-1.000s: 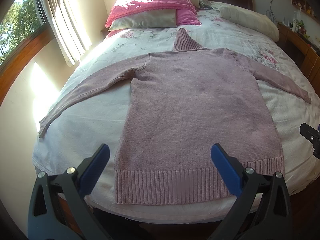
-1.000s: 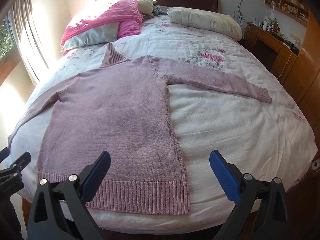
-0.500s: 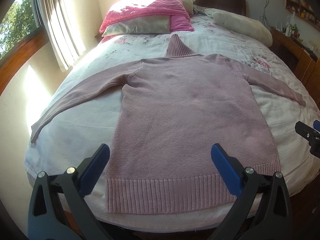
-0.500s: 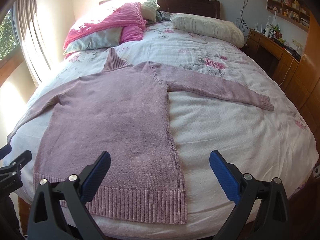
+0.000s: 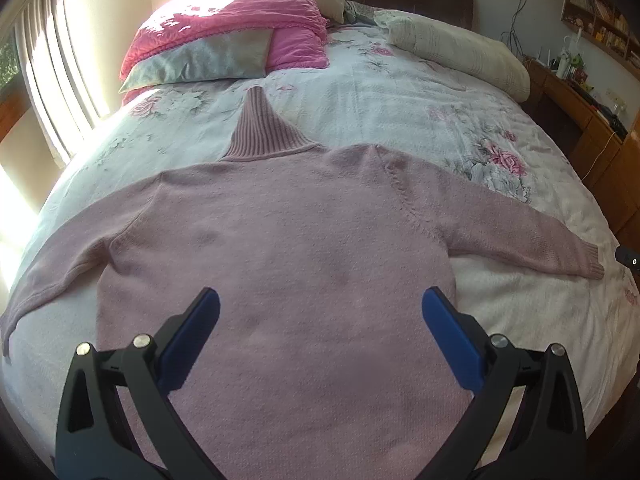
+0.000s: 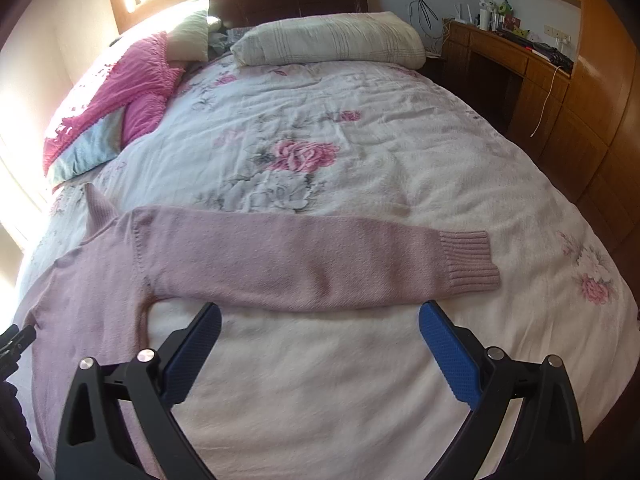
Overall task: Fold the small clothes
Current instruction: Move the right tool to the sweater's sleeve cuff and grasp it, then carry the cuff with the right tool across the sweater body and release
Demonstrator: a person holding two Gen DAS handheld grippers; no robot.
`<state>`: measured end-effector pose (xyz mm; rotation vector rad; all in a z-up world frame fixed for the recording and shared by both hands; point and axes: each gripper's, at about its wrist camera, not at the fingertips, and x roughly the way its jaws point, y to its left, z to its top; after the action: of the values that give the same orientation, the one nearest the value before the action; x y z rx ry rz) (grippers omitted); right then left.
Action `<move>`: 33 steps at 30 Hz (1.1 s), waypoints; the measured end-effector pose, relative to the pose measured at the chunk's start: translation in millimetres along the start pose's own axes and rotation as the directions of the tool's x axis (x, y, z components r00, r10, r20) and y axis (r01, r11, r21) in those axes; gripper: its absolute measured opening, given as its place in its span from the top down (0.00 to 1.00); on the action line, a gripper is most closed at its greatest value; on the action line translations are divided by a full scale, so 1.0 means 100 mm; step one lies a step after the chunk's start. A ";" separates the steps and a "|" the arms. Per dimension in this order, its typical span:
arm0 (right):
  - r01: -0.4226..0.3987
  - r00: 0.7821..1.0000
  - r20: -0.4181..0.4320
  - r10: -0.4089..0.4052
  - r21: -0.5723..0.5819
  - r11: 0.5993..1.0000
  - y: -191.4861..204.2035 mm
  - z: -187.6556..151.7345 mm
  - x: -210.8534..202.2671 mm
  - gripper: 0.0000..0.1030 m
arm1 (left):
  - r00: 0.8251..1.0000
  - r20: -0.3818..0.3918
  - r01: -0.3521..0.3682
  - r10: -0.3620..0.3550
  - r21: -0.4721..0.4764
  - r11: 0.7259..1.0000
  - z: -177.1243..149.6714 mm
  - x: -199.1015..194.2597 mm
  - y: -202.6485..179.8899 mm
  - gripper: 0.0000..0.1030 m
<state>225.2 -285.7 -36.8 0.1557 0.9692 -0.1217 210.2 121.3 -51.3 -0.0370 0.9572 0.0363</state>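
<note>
A pink knitted turtleneck sweater [image 5: 304,248] lies flat on the bed, sleeves spread out to both sides and collar pointing toward the pillows. My left gripper [image 5: 320,308] hovers open over the middle of the sweater's body, nothing between its blue pads. In the right wrist view the sweater's right sleeve [image 6: 320,264] stretches across the quilt, its ribbed cuff [image 6: 468,262] at the right. My right gripper [image 6: 320,320] stands open just in front of that sleeve, holding nothing. The sweater's hem is hidden below both views.
The bed carries a white floral quilt [image 6: 360,160], a pink pillow [image 5: 236,20] and a long cream pillow [image 6: 328,40] at its head. A wooden desk [image 6: 516,56] with clutter runs along the right wall. Curtains [image 5: 52,80] and a window are on the left.
Both grippers have moved forward over the bed. The left now sits above the sweater's body instead of its hem; the right has swung toward the right sleeve. Both remain open.
</note>
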 end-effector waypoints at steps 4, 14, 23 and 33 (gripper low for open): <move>0.018 0.997 -0.080 -0.015 0.036 0.999 -0.69 0.37 0.59 0.04 | 1.000 -0.014 0.026 -0.026 0.016 1.000 0.39 0.39 -0.61 0.03; 0.044 0.970 -0.242 -0.008 0.141 0.989 -1.83 0.50 1.48 0.10 | 0.997 -0.037 0.069 -0.066 0.086 0.994 0.73 0.91 -1.52 0.03; 0.039 0.950 -0.313 0.006 0.138 0.990 -1.95 0.38 1.67 0.49 | 0.998 -0.058 0.024 -0.020 0.070 0.997 0.70 1.04 -1.35 0.03; -0.041 0.975 -0.214 0.067 0.125 0.991 -1.57 0.48 1.25 0.91 | 0.997 -0.076 -0.027 0.028 0.020 0.999 0.67 1.06 -0.82 0.03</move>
<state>307.3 -452.8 -125.5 0.3111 1.1756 -0.1146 329.7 44.5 -97.8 -0.0074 1.0339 0.0514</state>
